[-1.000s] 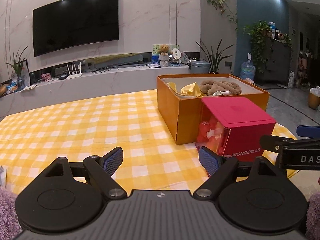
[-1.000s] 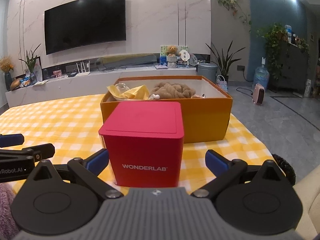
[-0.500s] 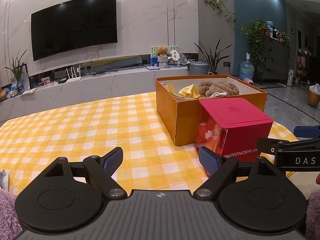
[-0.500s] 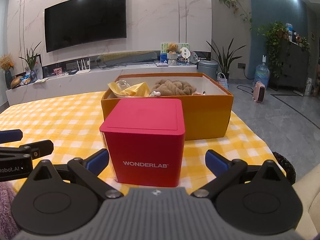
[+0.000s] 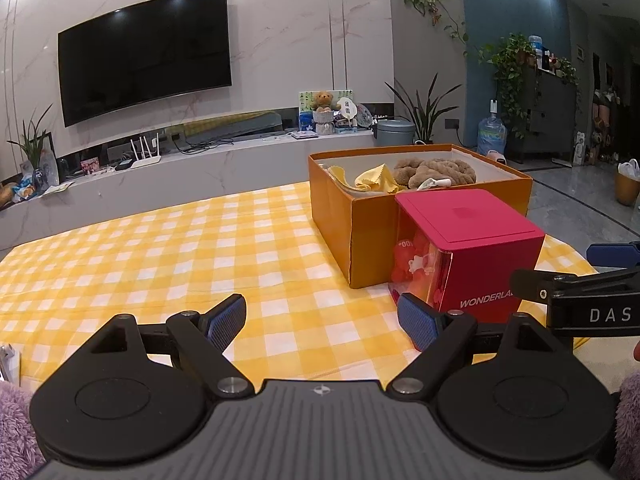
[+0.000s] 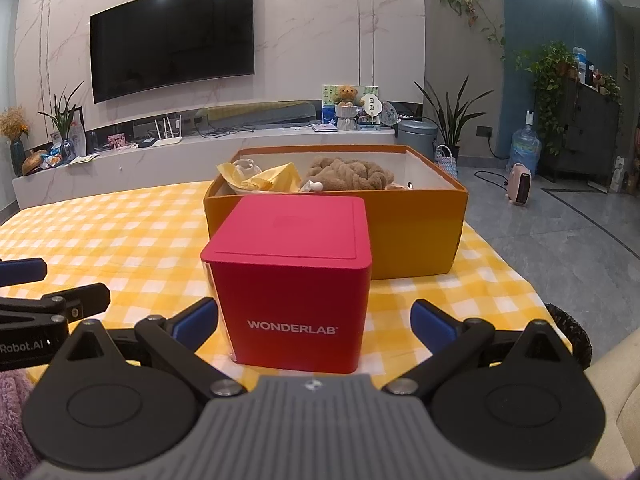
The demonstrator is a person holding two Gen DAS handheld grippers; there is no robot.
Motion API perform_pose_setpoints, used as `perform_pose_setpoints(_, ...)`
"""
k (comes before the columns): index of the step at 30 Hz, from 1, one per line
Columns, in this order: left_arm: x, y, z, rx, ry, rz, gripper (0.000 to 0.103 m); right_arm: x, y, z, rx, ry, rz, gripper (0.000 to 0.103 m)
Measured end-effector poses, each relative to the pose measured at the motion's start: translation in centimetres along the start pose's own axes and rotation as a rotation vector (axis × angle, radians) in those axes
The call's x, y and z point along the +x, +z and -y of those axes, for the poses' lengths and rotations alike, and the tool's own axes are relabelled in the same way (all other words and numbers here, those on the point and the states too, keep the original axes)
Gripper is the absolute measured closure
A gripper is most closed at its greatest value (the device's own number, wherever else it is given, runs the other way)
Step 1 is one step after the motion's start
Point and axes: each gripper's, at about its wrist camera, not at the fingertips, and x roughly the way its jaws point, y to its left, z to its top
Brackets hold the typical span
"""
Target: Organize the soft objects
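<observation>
Both tongs, left & right, hover spread over the table, red box w/ soft toys awaiting sorting beside orange box.

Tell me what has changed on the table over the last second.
Almost nothing. Both views drift slightly, so the hand-held tools shifted a little, but nothing was taken hold of or let go. The left tool and right tool stay open and empty. The red box still sits against the orange box, soft things inside.
</observation>
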Motion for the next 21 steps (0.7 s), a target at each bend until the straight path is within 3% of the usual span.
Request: perform_pose_setpoints(21, 0.01, -0.21, 0.05, -0.004, -0.001, -0.005, 0.003, -0.16, -0.09, 0.02, -0.001, 0.003, -0.003, 0.003)
